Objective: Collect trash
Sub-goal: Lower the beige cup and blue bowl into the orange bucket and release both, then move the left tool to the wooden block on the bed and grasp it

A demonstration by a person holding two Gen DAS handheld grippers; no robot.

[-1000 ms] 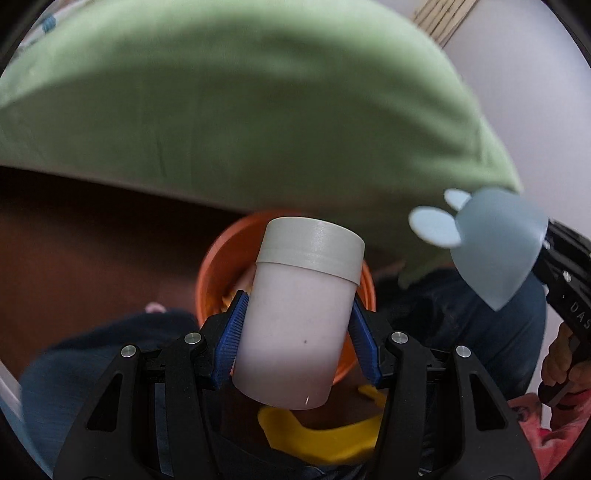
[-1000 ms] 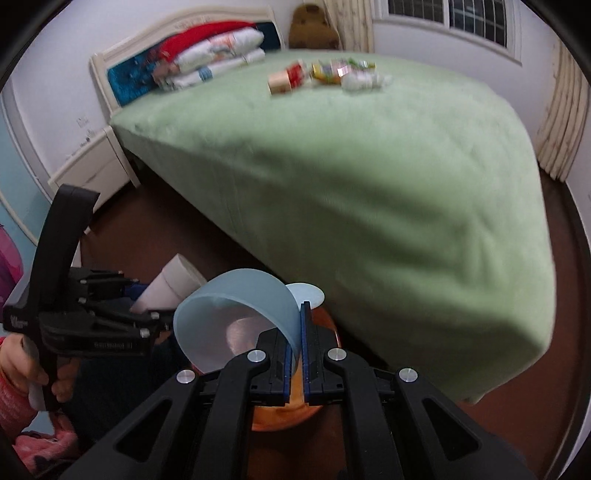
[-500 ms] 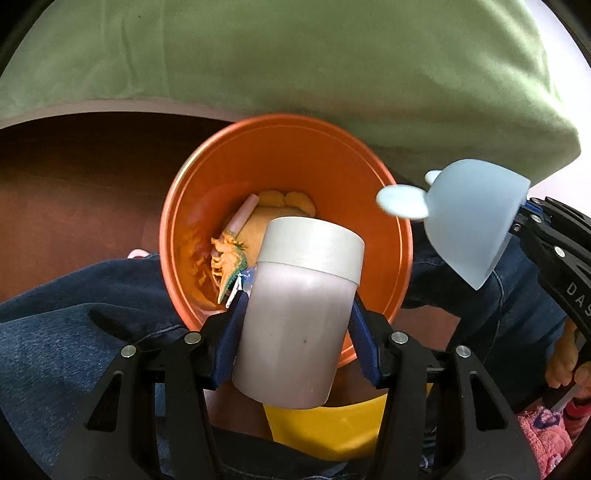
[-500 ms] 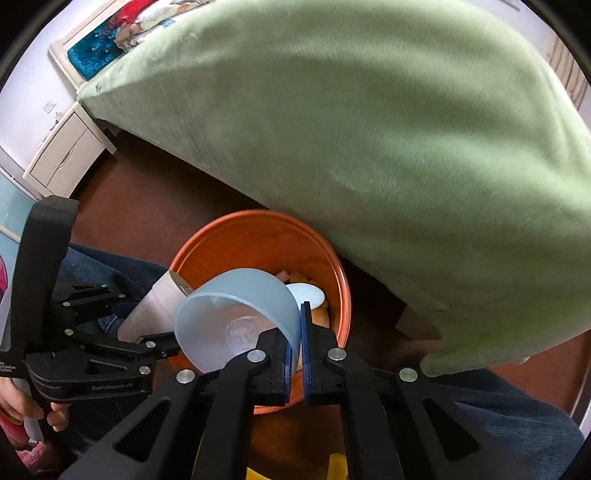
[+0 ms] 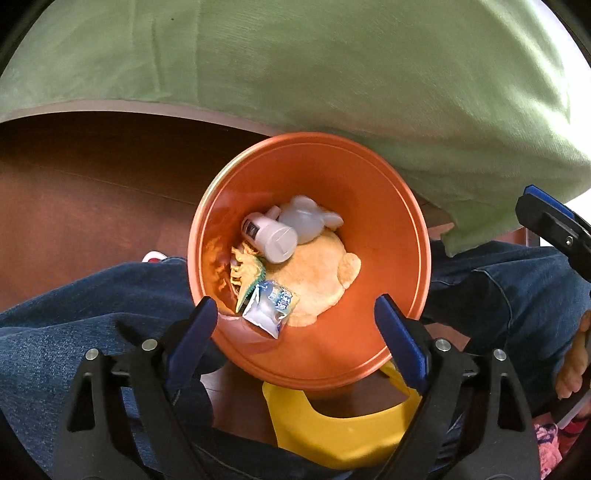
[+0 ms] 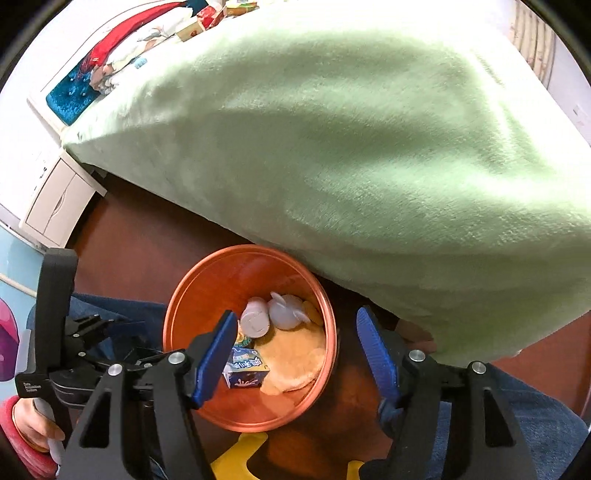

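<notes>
two pieces of trash lie freshly in the round orange plastic bin (image 5: pixel 399 229): a white cylindrical plastic jar (image 5: pixel 271 236) on its side, its flat base toward the camera, and touching it a pale blue moulded plastic cup with small rounded ears (image 5: pixel 306 218), tipped over. under them sit a crinkled yellow snack wrapper (image 5: pixel 245 271), a small glossy blue-and-white carton (image 5: pixel 271 304) and a soft, pale orange cloth-like wad (image 5: pixel 314 277) that covers much of the bin's floor.

the drop step looks done. the left gripper (image 5: pixel 295 317) hangs over the near rim, its blue-padded jaws having just been opening, spread wide with nothing between them; the right gripper (image 6: pixel 295 343) has likewise just been opening, its ribbed blue pads apart and empty above the bin. both point steeply down.

the next move, i judge, calls for lifting clear of the smooth rim and turning back to the bed, where more small packets (image 6: pixel 207 14) lie far off by the pillows.

around the bin: the fuzzy light-green blanket (image 6: pixel 369 147) overhanging the bed's edge, the dark brown polished floor (image 5: pixel 74 184), the person's blue denim knees (image 5: pixel 55 332) on either side, and something bright yellow and smooth (image 5: pixel 340 432) just below the bin.
</notes>
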